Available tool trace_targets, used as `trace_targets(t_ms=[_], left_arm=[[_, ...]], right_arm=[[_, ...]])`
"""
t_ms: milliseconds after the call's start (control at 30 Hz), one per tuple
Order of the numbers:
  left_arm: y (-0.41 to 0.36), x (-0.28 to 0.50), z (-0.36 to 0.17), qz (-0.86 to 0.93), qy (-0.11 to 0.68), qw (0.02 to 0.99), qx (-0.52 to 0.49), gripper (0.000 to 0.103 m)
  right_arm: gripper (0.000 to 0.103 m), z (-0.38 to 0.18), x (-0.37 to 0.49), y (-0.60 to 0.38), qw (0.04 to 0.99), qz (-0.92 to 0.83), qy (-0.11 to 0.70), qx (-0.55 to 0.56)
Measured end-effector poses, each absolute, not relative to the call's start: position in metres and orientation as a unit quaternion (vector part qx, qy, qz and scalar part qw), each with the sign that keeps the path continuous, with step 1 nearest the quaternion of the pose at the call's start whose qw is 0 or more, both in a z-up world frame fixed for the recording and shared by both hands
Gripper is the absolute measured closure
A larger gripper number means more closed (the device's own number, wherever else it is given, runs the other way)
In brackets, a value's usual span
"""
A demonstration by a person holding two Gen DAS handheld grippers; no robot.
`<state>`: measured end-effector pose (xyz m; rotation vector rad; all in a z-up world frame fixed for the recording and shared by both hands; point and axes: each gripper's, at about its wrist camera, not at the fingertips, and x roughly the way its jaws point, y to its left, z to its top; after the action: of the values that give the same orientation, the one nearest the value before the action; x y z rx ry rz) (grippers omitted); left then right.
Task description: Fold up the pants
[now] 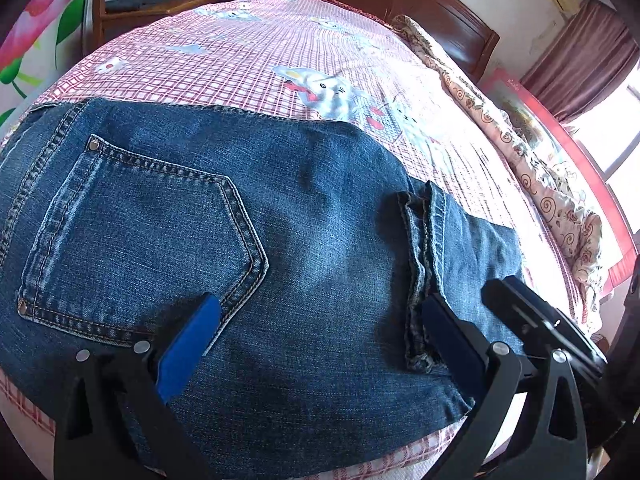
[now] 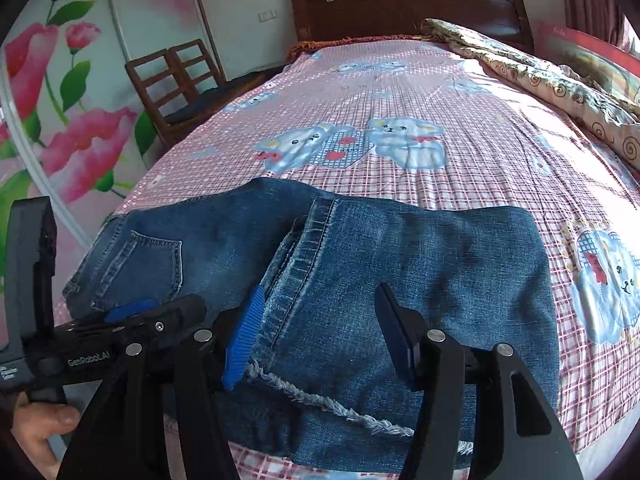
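Left wrist view: blue jeans lie folded across the near end of a bed with a pink checked sheet, back pocket to the left. The left hand-held gripper hovers over the denim, spread wide and holding nothing. The right hand-held gripper, likewise wide, hangs above the frayed hem.

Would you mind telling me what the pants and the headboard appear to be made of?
The pants look like blue denim, faded in patches: twill weave, tan topstitching, metal pocket rivets and a frayed white hem. The headboard looks like dark, reddish-brown wood with a glossy varnish; solid or veneer, I cannot tell.
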<state>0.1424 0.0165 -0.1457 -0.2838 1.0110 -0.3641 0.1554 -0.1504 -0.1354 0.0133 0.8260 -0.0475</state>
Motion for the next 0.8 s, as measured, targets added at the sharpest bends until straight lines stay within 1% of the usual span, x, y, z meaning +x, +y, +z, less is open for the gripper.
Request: trace_targets(t_ms=[67,167,467,600,800], left_arm=[[0.017,0.142,-0.144,-0.170,0.481,0.849,-0.135,0.002],[0.016,0.143,-0.142,-0.145,0.486,0.853,-0.119,0.002],[0.041,0.149,-0.129,-0.064,0.496,0.861,-0.093,0.002],[0.067,0.147,-0.128,-0.037,0.499,0.861,-0.097,0.002],[0.129,0.141,-0.130,0.004,0.499,0.854,-0.147,0.002]], right_arm=[[0.046,-0.159,0.161,-0.144,0.897,-0.012,0.442,-0.016],[0.045,-0.165,0.155,-0.141,0.907,-0.013,0.419,-0.036],[0.045,-0.166,0.154,-0.143,0.906,-0.016,0.421,-0.029],[0.045,-0.166,0.155,-0.143,0.906,-0.015,0.423,-0.030],[0.045,-0.165,0.157,-0.143,0.903,-0.015,0.427,-0.030]])
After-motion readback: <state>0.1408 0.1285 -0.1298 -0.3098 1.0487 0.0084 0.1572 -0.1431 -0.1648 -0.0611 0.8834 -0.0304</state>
